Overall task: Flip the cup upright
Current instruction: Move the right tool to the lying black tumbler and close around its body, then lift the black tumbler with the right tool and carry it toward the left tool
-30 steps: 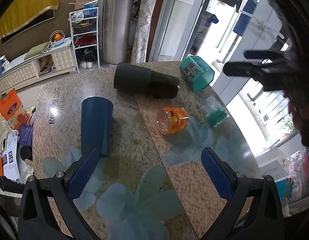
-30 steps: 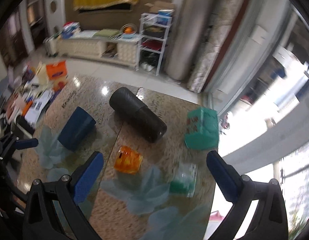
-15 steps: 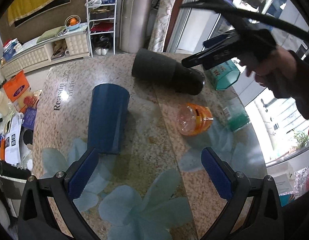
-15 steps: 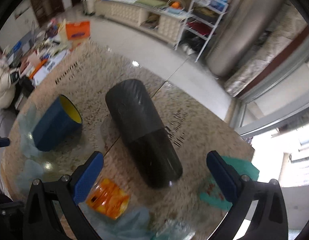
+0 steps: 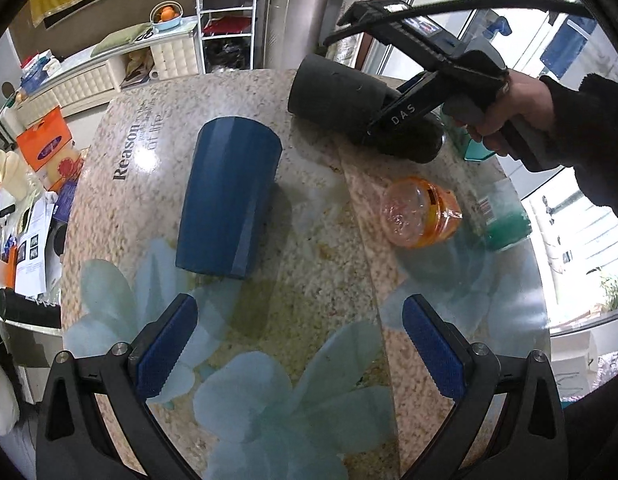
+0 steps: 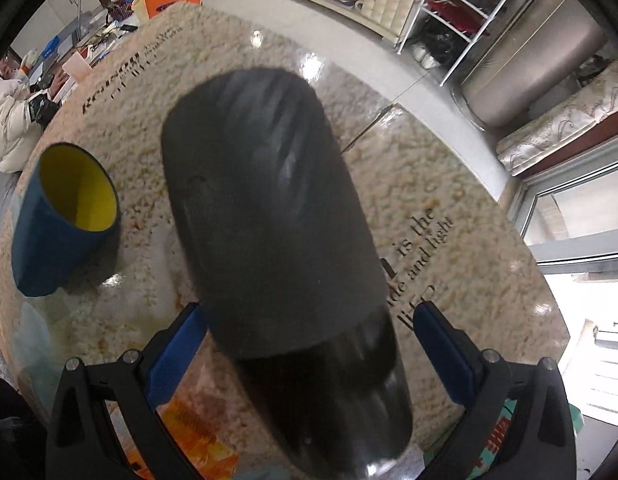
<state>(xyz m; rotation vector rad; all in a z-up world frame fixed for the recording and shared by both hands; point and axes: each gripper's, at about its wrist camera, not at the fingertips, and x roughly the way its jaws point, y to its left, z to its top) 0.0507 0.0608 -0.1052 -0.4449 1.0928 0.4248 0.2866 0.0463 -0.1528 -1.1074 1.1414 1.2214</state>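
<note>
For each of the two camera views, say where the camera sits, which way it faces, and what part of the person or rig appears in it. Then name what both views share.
Left wrist: on the open left gripper, facing across the granite table; shows the person's right hand.
Right wrist: on the open right gripper, straddling the lying black cylindrical tumbler; only its own fingers show.
Shared: tumbler, lying blue cup with yellow inside, table.

Through the left wrist camera I saw my left gripper (image 5: 299, 344) held wide open above the speckled table (image 5: 317, 280), nothing between its blue pads (image 5: 167, 344). The blue cup (image 5: 229, 198) lay on its side just ahead. Farther back, my right gripper (image 5: 393, 118) sat across the black tumbler (image 5: 341, 98), beside an orange jar (image 5: 419, 218).
</note>
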